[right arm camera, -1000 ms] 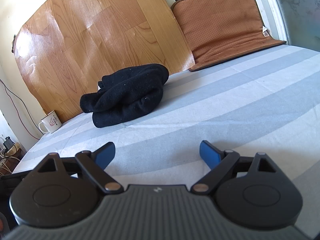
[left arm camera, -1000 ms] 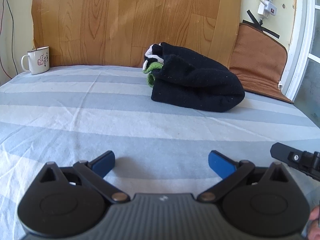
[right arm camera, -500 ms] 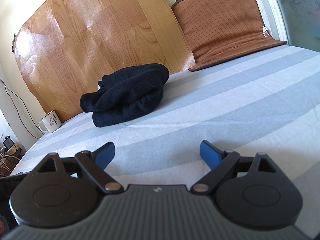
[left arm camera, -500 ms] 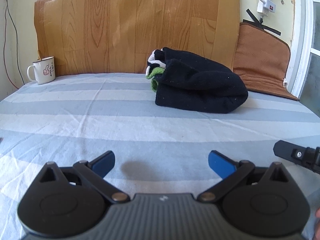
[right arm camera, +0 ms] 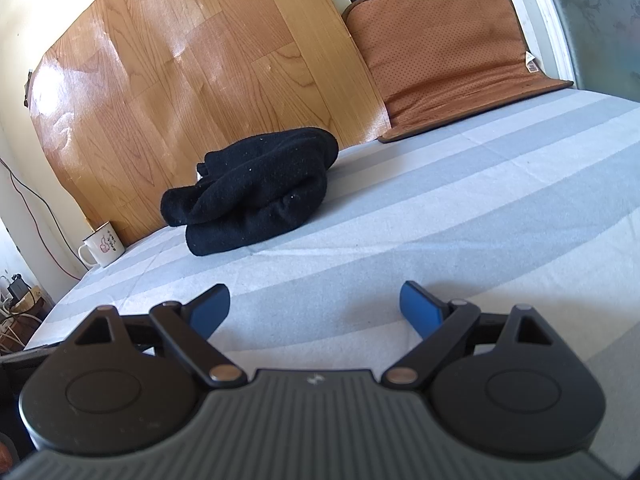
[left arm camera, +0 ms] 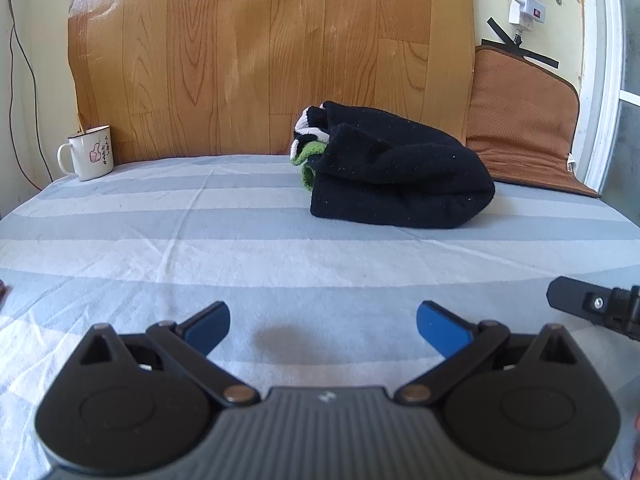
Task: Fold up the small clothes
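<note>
Loosely bundled, black garment (green and white fabric peeking out) lies lumpy.

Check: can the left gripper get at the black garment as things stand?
Probably yes. The left gripper is open and empty, and only bare striped sheet lies between it and the black garment, which sits well ahead, untouched.

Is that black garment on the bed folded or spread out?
Folded: the black garment sits as a doubled-over bundle on the striped sheet.
</note>
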Motion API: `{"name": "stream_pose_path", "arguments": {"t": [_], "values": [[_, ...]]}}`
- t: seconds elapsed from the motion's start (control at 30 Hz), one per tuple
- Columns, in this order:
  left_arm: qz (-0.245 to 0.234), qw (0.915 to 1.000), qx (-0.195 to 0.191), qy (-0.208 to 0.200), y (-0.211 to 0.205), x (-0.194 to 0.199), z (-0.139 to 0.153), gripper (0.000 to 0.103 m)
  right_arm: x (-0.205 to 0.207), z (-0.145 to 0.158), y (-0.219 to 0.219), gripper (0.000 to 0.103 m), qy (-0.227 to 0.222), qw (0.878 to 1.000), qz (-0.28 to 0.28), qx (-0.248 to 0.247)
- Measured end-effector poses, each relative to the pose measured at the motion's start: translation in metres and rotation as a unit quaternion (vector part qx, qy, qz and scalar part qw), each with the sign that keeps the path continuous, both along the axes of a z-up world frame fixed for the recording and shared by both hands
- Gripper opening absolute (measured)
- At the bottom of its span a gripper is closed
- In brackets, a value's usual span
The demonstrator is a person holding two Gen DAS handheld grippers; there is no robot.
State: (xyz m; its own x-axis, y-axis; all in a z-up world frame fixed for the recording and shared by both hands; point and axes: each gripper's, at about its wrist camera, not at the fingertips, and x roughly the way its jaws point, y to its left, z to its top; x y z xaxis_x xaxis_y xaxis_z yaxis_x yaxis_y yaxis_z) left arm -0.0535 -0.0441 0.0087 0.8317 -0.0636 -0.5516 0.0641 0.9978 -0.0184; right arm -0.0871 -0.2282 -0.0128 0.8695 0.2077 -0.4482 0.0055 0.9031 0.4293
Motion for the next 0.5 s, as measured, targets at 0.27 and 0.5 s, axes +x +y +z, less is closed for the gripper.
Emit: {"name": "stream_pose_path", "arguments": {"t": [0.27,0.5], "values": [[-0.001,1.0000,0.001,-0.001,0.0003,-0.0002,0.0002,0.103,0.0005,-0.0004,-0.0020,0.094,-0.001,1.000,0.002,0.003],[-0.003,1.0000,0.004,-0.004,-0.0002,-0.0011,0.0004,0.103,0.0004,-0.0004,-0.0021,0.094,-0.001,1.000,0.002,0.003]]}}
